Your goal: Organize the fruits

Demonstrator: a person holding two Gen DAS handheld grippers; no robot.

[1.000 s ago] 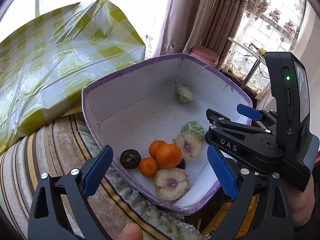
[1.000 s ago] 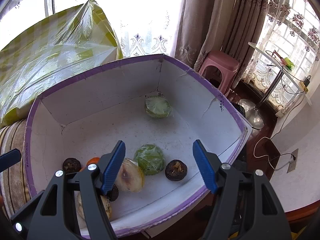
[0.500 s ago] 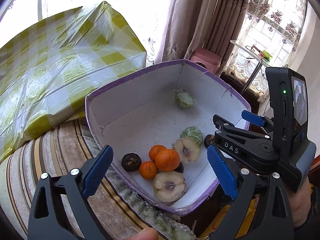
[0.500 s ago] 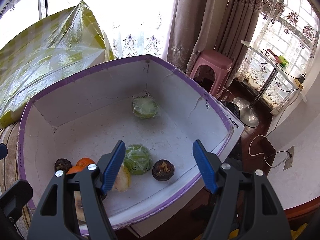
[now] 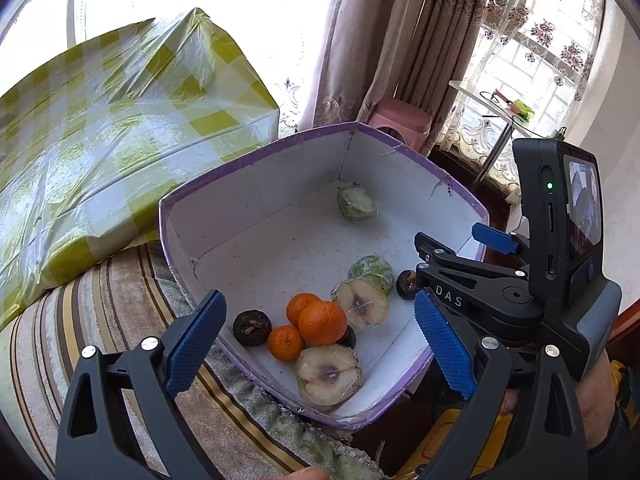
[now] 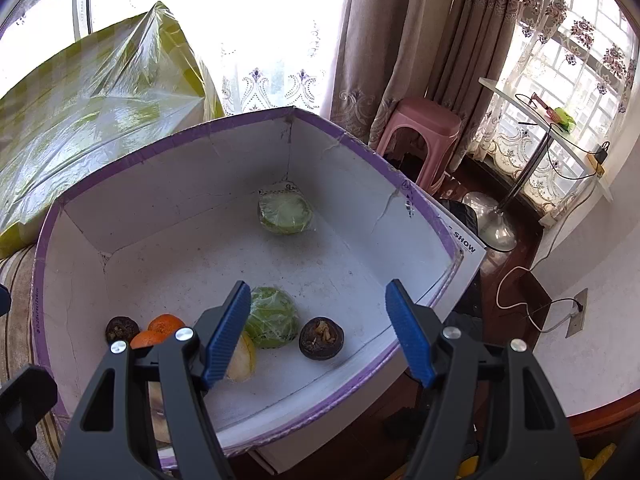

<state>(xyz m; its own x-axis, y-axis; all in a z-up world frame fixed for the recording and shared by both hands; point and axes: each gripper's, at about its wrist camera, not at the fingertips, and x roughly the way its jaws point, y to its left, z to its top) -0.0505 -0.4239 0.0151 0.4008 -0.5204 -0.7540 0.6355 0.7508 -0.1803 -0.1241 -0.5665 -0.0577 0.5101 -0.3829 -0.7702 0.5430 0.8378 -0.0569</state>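
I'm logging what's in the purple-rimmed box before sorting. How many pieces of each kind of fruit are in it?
Oranges: 3
Wrapped pale cut halves: 2
Wrapped green pieces: 2
Dark brown round fruits: 3, one mostly hidden behind the oranges
Total: 10, all inside the box

L claw point(image 5: 316, 344): blk frame, blue ribbed pads | R claw point(image 6: 320, 332): same, silver screws
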